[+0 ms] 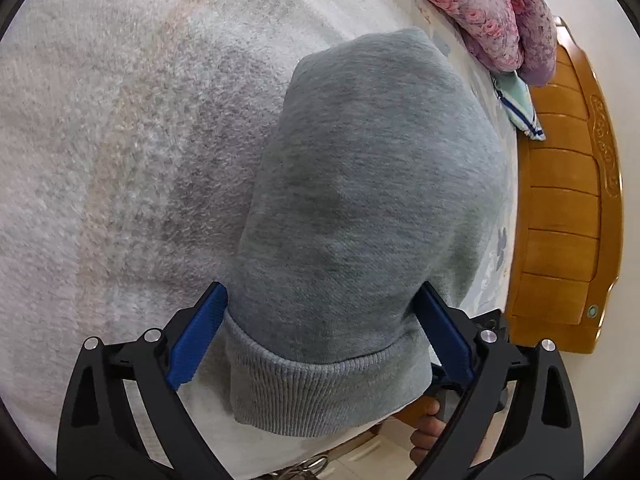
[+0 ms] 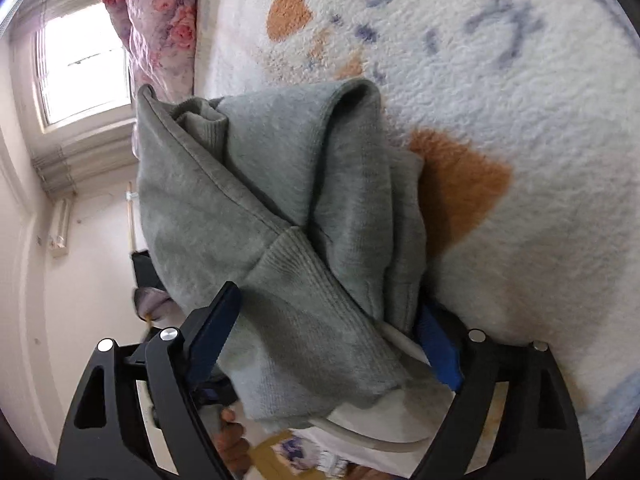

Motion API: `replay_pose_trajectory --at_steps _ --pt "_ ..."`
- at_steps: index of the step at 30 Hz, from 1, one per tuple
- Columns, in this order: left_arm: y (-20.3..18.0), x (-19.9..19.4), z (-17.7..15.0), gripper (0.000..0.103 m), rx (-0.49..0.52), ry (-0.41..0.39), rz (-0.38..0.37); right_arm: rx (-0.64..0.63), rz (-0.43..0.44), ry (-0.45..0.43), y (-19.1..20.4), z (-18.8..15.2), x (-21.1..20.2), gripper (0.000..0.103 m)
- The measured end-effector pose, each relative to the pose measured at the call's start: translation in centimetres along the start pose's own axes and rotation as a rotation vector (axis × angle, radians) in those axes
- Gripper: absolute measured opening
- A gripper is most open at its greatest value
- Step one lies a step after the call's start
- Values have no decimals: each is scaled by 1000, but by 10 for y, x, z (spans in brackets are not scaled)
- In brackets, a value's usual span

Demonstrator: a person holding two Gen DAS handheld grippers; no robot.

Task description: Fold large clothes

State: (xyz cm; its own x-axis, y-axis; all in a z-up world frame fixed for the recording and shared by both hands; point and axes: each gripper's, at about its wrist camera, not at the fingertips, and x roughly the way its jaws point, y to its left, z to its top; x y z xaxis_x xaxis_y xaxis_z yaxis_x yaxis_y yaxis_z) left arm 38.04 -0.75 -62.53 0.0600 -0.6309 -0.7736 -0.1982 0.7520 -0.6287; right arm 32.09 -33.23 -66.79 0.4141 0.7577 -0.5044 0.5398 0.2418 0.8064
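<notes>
A: Status of fold?

B: Partly done, by estimate. Hoodie [image 1: 360,184] bunched into a compact bundle on the bed [image 1: 100,140], near the bed edge. Ribbed hem [image 1: 320,384] facing the left gripper [image 1: 322,344]. In the right wrist view, several overlapped layers visible, with a ribbed cuff [image 2: 204,124] tucked at the far end. Edges not squared; layers loose and uneven.

A: Remaining work?

B: Likely flattening, aligning edges, a final fold. Exact fold count not determinable from these views.

A: Left gripper state?

B: Wide open, blue pads [image 1: 198,340] standing on either side of the ribbed hem. Pads at or just beside the cloth; no clamping evident.

A: Right gripper state?

B: Right gripper [image 2: 324,340] also spread wide, straddling a thick fold of hoodie [image 2: 280,208]. Cloth filling the gap and draped over the near pad. Firm grip not confirmable; appears to cradle, not pinch. White drawcord [image 2: 400,344] trailing past one pad.

A: Count of items?

B: Hoodie: one. Grippers: two. Floral quilt [image 1: 492,12] at the far end of the bed: one rolled mass. Small striped cloth [image 1: 520,108] beside quilt: one. Wooden bed board [image 1: 568,208]: one. Window [image 2: 80,64]: one. Fleece blanket under hoodie: one, patterned with orange patches [image 2: 460,184], three visible.
</notes>
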Motion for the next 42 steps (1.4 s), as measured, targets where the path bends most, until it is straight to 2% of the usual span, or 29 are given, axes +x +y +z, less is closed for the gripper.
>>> replay_pose_trajectory --at_steps 3,6,7,8,9,12,14,17,21,24,28,30,34,36,38,40,42 --pt "4 0 -4 94 -15 -10 -13 -31 -32 -2 13 -5 12 81" --pt "8 1 -8 93 -33 -10 -26 8 -38 -70 10 -8 16 78" --pt "5 1 -8 93 -30 -6 -16 7 -48 -82 13 -9 16 71" --pt "2 0 -8 91 -16 -6 -3 3 -37 -86 13 -13 12 48" --pt "0 -2 -8 88 -11 -10 2 20 -11 -92 16 -16 10 44" --pt "-5 -6 -8 79 -5 -17 1 -54 -102 -118 37 -22 2 30" --pt "-12 -13 -10 70 22 -29 -5 -145 -185 -132 61 -26 -6 26" --pt "-32 -23 -11 67 65 -65 -23 -313 -279 -160 102 -33 -18 24" --pt "-67 -26 -8 65 90 -117 -65 -479 -323 -198 144 -28 -41 22" --pt "-109 -16 -3 65 140 -170 -94 -589 -346 -245 166 -11 -76 22" --pt "-169 18 0 65 187 -228 -149 -647 -344 -300 164 26 -127 22" --pt "-199 42 -3 65 206 -242 -168 -661 -365 -335 161 56 -153 22" --pt "-249 105 -11 65 228 -241 -181 -660 -421 -367 129 100 -194 22" --pt "-262 136 -14 65 234 -221 -161 -611 -447 -369 104 125 -210 23" --pt "-269 174 -20 65 232 -158 -113 -580 -509 -353 80 141 -217 24" --pt "-268 190 -29 65 232 -129 -53 -514 -532 -303 54 157 -224 25" --pt "-266 196 -41 69 274 -114 -20 -470 -526 -270 32 163 -231 28"
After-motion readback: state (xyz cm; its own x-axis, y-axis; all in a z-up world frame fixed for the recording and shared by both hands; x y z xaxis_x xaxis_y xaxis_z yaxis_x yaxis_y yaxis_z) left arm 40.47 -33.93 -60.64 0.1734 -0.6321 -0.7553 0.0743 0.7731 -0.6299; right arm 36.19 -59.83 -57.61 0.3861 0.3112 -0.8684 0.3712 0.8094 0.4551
